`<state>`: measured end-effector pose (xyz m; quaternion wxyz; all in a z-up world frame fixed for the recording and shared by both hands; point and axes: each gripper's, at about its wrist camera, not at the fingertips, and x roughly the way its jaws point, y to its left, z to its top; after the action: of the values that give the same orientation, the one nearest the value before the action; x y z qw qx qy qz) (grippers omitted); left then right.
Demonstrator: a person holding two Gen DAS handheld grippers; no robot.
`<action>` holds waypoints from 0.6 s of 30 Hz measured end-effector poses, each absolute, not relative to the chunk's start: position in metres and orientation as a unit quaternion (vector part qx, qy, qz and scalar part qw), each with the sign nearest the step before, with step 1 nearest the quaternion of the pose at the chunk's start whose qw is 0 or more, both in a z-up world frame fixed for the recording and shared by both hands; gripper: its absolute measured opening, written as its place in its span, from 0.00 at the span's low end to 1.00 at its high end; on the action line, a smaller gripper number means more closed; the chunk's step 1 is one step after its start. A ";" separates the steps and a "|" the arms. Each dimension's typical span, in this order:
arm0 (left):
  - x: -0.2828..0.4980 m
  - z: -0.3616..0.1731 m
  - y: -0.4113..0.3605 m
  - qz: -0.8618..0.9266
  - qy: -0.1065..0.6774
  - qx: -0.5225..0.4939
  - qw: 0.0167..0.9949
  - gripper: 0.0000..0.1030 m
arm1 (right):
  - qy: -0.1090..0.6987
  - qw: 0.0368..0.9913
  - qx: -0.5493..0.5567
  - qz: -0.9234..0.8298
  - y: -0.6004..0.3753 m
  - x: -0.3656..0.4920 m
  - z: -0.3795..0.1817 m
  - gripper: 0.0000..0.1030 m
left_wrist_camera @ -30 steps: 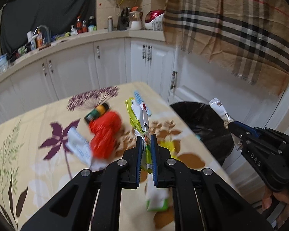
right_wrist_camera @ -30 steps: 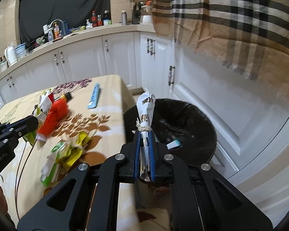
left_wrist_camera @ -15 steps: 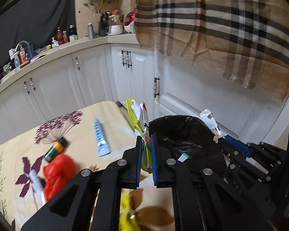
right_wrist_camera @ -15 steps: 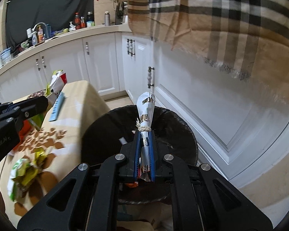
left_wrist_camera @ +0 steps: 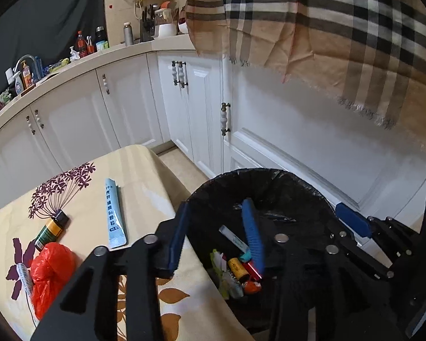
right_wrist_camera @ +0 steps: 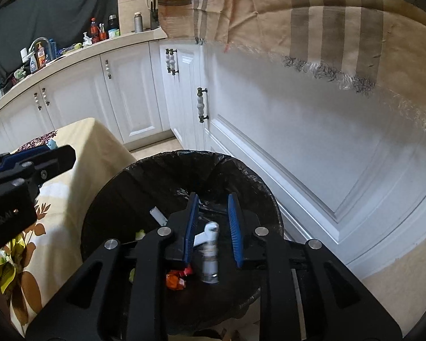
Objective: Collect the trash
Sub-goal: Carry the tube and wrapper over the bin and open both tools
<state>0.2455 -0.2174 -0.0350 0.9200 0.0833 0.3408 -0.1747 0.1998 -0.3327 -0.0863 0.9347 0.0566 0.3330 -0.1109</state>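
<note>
Both grippers hang over the black-lined trash bin [left_wrist_camera: 272, 174] beside the table. My left gripper [left_wrist_camera: 215, 213] has its jaws opening, with nothing between the blue pads. Below it, the yellow-green wrapper [left_wrist_camera: 218, 260] lies in the bin among other scraps. My right gripper [right_wrist_camera: 213, 201] also has its jaws opening. The white tied wrapper [right_wrist_camera: 210, 255] is blurred between its fingers, dropping into the bin [right_wrist_camera: 184, 156], and the pads are off it. The left gripper [right_wrist_camera: 34, 164] shows at the left edge of the right wrist view.
On the flowered table [left_wrist_camera: 144, 170] lie a light blue tube [left_wrist_camera: 112, 213], a small dark bottle [left_wrist_camera: 52, 228], a red plastic bag [left_wrist_camera: 51, 270] and a white tube [left_wrist_camera: 24, 277]. White cabinets [left_wrist_camera: 184, 108] and a hanging plaid cloth [left_wrist_camera: 326, 28] stand behind the bin.
Both grippers moved from the table side to over the bin and opened. The yellow-green wrapper left the left gripper; the white wrapper is slipping out of the right one.
</note>
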 end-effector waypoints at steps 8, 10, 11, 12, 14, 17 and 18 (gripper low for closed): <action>0.226 -0.020 -0.200 -0.184 0.339 0.064 0.920 0.46 | 0.330 0.936 0.058 -0.107 -0.320 0.179 -0.073 0.22; 0.219 -0.015 -0.191 -0.182 0.334 0.063 0.923 0.48 | 0.329 0.937 0.056 -0.102 -0.313 0.171 -0.068 0.22; 0.216 -0.013 -0.186 -0.180 0.332 0.060 0.924 0.49 | 0.328 0.938 0.055 -0.099 -0.308 0.167 -0.065 0.22; 0.212 -0.010 -0.177 -0.175 0.329 0.056 0.926 0.50 | 0.327 0.939 0.056 -0.095 -0.304 0.162 -0.062 0.22; 0.202 -0.008 -0.160 -0.161 0.325 0.052 0.930 0.52 | 0.326 0.940 0.060 -0.084 -0.296 0.155 -0.058 0.23; 0.193 -0.007 -0.139 -0.140 0.324 0.052 0.934 0.53 | 0.325 0.941 0.058 -0.069 -0.279 0.146 -0.052 0.27; 0.188 -0.008 -0.127 -0.130 0.326 0.051 0.935 0.53 | 0.324 0.942 0.056 -0.065 -0.273 0.143 -0.050 0.30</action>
<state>0.1881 -0.1273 -0.0082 0.9351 0.0514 0.3259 -0.1297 0.1429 -0.2731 -0.0502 0.9421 0.0559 0.3241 -0.0651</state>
